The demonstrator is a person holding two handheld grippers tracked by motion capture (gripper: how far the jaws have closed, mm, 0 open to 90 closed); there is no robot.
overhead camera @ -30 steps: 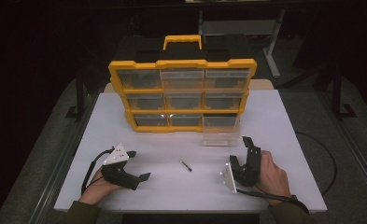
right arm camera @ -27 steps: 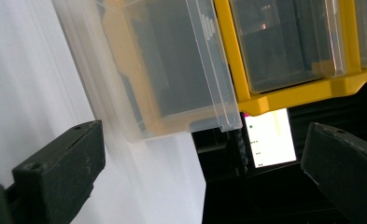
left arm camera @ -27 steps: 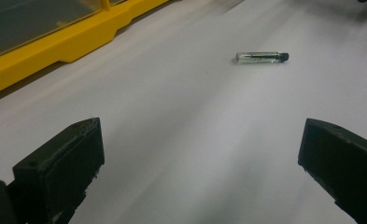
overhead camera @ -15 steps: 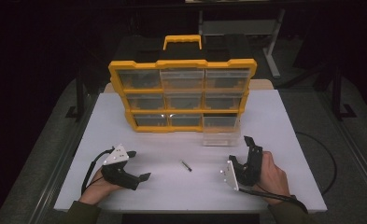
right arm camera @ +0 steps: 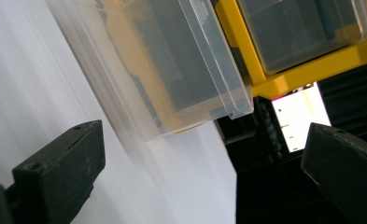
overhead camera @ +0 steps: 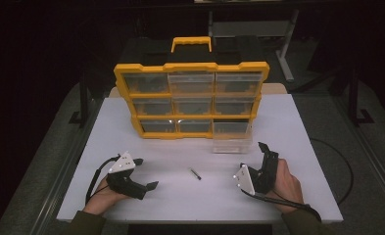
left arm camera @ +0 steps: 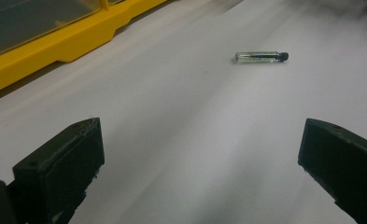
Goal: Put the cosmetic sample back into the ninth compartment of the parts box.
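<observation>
Bench (overhead camera: 298, 127) carries yellow organizer (overhead camera: 190, 98) standing upright at back; clear drawer (overhead camera: 232, 143) pulled out, resting on bench below its bottom-right slot. Small vial (overhead camera: 195, 174) lies flat mid-bench, between grippers, touching neither. Left gripper (overhead camera: 148, 172) wide, empty, aimed at vial (left arm camera: 260, 56). Right gripper (overhead camera: 264, 149) wide, empty, facing drawer (right arm camera: 172, 60). Step likely: approach before pickup. Next move calls for left closing on vial across its narrow body, then carrying to drawer.

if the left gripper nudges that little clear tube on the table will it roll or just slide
The clear tube looks round and lies on its side on the smooth white table, so it would probably roll if nudged. It seems slim and light, likely to skitter. If glass, it may be fragile. The left gripper is open, well short of it.
</observation>
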